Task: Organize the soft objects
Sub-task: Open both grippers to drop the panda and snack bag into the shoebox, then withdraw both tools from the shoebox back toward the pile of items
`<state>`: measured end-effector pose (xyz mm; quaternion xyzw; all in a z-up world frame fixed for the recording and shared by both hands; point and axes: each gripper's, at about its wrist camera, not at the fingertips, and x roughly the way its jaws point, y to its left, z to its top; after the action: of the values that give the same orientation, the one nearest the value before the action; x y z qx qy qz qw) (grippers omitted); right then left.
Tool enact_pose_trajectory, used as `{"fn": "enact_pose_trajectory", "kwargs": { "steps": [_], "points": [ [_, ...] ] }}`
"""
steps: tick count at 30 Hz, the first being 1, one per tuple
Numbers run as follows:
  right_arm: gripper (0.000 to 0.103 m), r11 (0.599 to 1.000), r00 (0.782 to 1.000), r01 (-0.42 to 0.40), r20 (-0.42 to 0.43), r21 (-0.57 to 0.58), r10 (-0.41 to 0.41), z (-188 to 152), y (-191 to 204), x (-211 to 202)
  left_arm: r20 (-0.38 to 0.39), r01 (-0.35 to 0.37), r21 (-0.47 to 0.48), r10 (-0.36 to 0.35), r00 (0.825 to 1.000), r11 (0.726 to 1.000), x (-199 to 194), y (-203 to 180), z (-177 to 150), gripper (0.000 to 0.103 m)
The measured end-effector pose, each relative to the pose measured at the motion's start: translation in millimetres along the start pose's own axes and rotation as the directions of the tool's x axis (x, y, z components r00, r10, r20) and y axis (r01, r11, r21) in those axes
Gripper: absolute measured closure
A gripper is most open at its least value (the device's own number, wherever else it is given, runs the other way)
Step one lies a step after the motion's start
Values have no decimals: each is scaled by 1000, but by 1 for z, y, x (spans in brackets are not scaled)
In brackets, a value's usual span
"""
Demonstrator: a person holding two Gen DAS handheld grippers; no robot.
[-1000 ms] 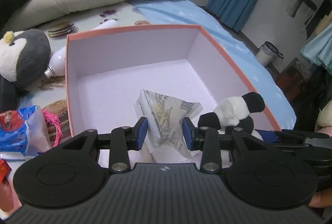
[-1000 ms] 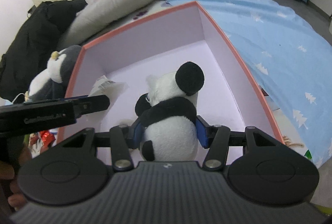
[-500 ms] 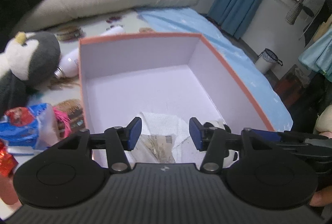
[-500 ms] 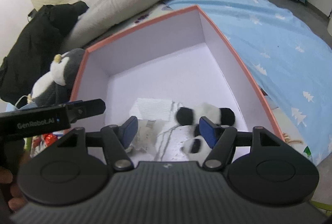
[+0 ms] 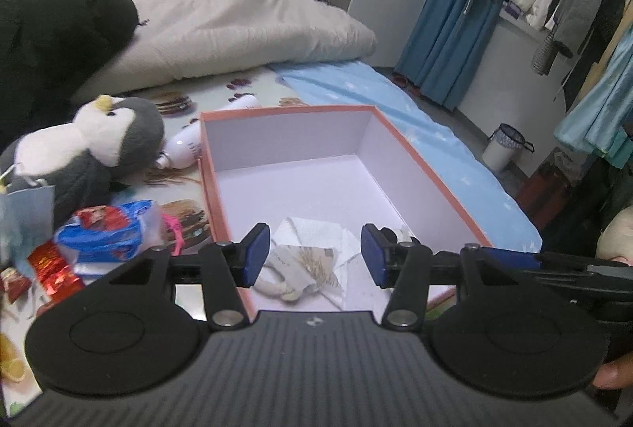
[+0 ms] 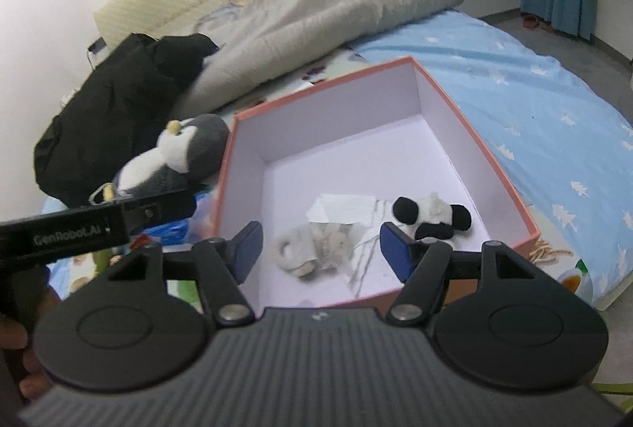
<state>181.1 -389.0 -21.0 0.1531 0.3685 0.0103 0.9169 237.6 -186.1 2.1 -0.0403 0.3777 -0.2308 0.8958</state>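
Observation:
A pink-rimmed box with a white inside stands on the bed; it also shows in the right wrist view. Inside it lie a clear bag with a soft pale thing and a small panda plush, which the right finger mostly hides in the left wrist view. My left gripper is open and empty above the box's near edge. My right gripper is open and empty above the near edge too. A grey and white penguin plush lies left of the box.
Snack packets and a white bottle lie left of the box. A grey duvet and black clothing lie at the back. A blue sheet covers the bed's right side. A bin stands on the floor.
Both grippers opened and let go: the bag and the panda plush dropped into the box. Both grippers have pulled back and up from the box.

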Motion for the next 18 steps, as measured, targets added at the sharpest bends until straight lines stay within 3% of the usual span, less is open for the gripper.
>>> {"fn": "enact_pose_trajectory", "kwargs": {
  "steps": [10,18],
  "points": [
    [35,997,997,-36,71,-66,41,-35,43,-54,75,-21,-21,22,997,1000,-87,10,-47,45],
    [35,991,994,-88,62,-105,95,-70,71,-76,115,-82,-27,85,990,996,-143,16,-90,40]
  ]
}}
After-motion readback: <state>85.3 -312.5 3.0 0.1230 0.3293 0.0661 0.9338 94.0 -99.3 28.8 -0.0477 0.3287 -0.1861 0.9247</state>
